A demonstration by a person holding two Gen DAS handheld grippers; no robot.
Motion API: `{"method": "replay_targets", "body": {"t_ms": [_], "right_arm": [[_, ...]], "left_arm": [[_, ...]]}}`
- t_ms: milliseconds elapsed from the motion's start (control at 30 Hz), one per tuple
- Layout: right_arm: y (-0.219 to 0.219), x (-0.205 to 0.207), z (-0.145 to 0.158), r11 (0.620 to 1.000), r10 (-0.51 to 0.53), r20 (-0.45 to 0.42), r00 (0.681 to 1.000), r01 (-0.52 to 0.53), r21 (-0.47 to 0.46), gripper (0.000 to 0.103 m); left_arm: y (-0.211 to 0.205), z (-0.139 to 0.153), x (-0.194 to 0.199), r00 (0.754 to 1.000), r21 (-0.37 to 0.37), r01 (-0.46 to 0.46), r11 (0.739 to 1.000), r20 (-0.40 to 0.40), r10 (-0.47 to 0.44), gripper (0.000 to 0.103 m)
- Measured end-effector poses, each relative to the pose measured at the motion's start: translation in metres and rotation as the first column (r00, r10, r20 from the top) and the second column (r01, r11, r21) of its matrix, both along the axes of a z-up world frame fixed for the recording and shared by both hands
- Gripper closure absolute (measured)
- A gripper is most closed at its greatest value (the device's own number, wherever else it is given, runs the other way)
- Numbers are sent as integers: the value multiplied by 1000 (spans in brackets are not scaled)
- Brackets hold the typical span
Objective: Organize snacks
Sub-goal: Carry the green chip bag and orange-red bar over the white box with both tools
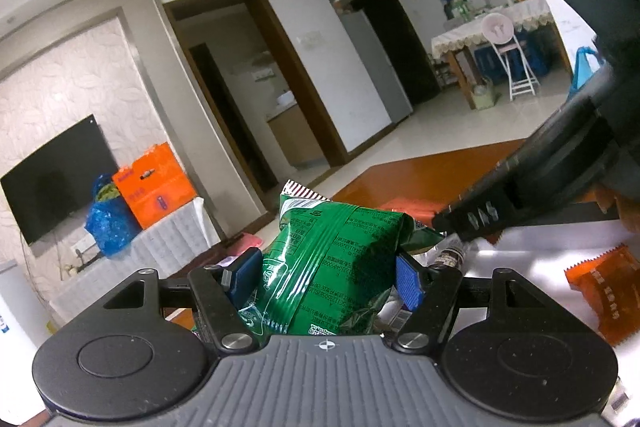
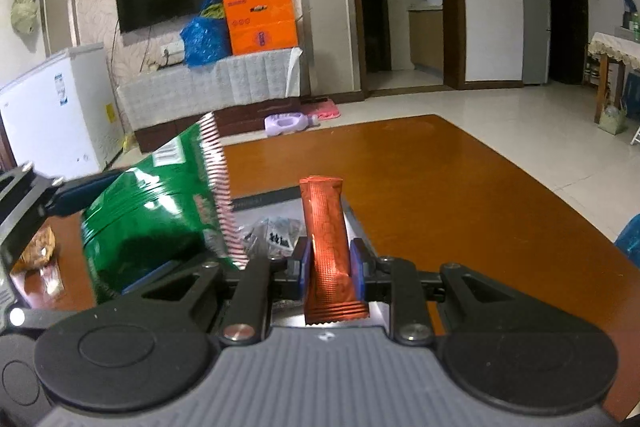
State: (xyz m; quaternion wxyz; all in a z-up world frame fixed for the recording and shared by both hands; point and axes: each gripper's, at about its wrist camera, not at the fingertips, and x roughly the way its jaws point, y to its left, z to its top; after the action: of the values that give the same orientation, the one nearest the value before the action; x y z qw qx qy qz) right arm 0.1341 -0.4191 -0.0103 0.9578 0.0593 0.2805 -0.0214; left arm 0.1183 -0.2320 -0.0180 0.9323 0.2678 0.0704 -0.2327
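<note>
My left gripper [image 1: 326, 277] is shut on a green snack bag [image 1: 332, 263] and holds it up above the table; its blue pads press both sides. The same bag [image 2: 156, 211] shows at the left of the right wrist view, tilted, with the left gripper's finger behind it. My right gripper [image 2: 331, 263] is shut on a slim orange-red snack stick [image 2: 326, 239], which stands upright between the blue pads. The right gripper's body [image 1: 560, 163] crosses the upper right of the left wrist view.
A brown wooden table [image 2: 460, 195] lies below both grippers. A shiny tray [image 1: 532, 251] holds an orange packet [image 1: 604, 299], small dark-printed packets [image 2: 276, 231] and a small bottle [image 1: 450, 255]. More snacks [image 2: 38, 247] lie at the table's left.
</note>
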Motion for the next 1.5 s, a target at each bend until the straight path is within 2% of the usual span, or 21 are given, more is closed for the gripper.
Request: {"method": "replay_targets", "body": {"t_ms": [200, 267, 433, 700, 833, 1000, 1167, 1500], "right_arm": [[10, 5, -6, 999, 17, -38, 999, -18, -33, 81], [11, 6, -7, 999, 15, -47, 999, -16, -32, 81], [16, 22, -6, 999, 14, -67, 998, -16, -33, 81], [18, 24, -9, 999, 18, -69, 997, -21, -39, 81], [19, 25, -9, 999, 14, -68, 998, -16, -32, 81], [19, 27, -11, 999, 20, -72, 997, -23, -41, 81], [18, 28, -13, 999, 18, -76, 997, -22, -43, 81], [20, 29, -15, 999, 23, -73, 997, -25, -22, 80]], "left_arm": [[-5, -9, 6, 1000, 23, 2, 1000, -8, -2, 33], [-3, -11, 9, 999, 14, 6, 1000, -34, -5, 33], [-1, -9, 13, 999, -2, 6, 1000, -52, -6, 33], [0, -7, 15, 998, -5, 1, 1000, -68, -2, 29], [-1, -6, 14, 999, -3, 2, 1000, -54, -2, 17], [-3, -7, 12, 999, 2, 5, 1000, -49, -5, 14], [-3, -6, 9, 999, -3, 1, 1000, -33, -1, 4], [8, 0, 9, 999, -25, -12, 1000, -33, 11, 0]]}}
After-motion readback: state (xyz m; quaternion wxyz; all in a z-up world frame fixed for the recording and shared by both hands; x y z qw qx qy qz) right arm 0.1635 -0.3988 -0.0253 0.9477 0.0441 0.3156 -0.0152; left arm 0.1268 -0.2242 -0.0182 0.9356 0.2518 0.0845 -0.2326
